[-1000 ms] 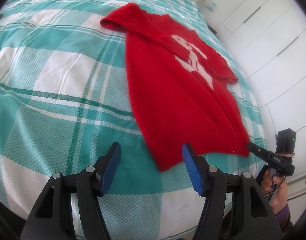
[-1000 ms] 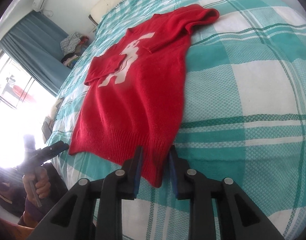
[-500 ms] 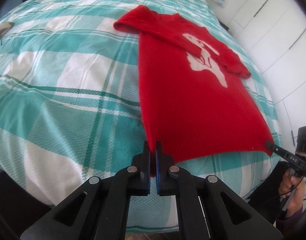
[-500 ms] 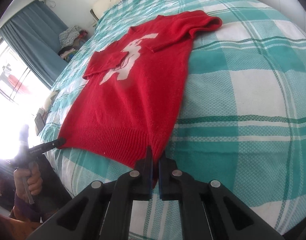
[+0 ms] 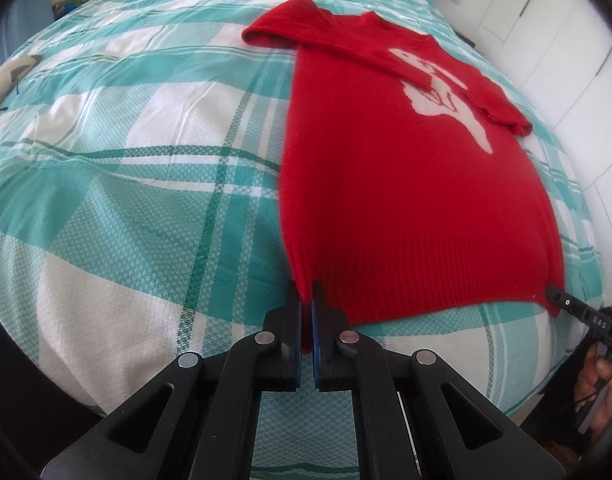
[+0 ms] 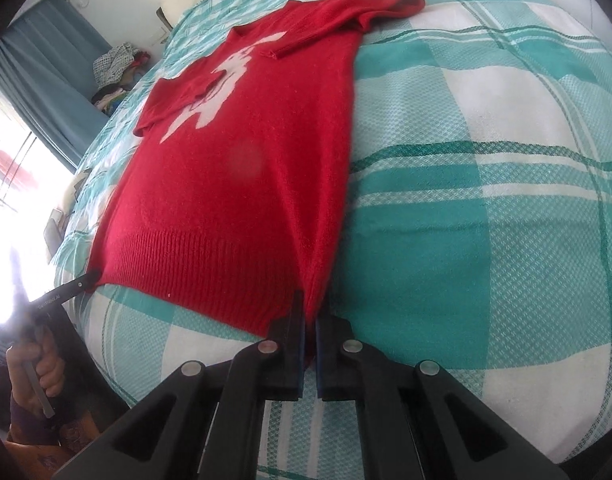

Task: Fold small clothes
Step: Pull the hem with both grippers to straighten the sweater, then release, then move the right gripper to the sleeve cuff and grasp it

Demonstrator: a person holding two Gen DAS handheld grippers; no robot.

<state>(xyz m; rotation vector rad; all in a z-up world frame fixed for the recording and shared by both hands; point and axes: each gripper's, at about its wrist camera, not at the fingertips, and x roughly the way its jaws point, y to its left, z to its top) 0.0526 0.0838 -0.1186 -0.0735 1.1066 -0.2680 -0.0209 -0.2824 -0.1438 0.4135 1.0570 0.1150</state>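
While both claws are pinching only the thin ribbed hem of the red sweater (image 5: pixel 405 200) lying flat on the checked bedspread (image 5: pixel 126 160), the knit is liable to be slipping out when lifted. Left claw (image 5: pixel 306 300) and right claw (image 6: pixel 310 308) are clamping one hem corner each — a second earlier both were standing open, hem unpinched.

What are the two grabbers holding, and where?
The red sweater: the left gripper and right gripper each pinch a bottom corner of its hem.
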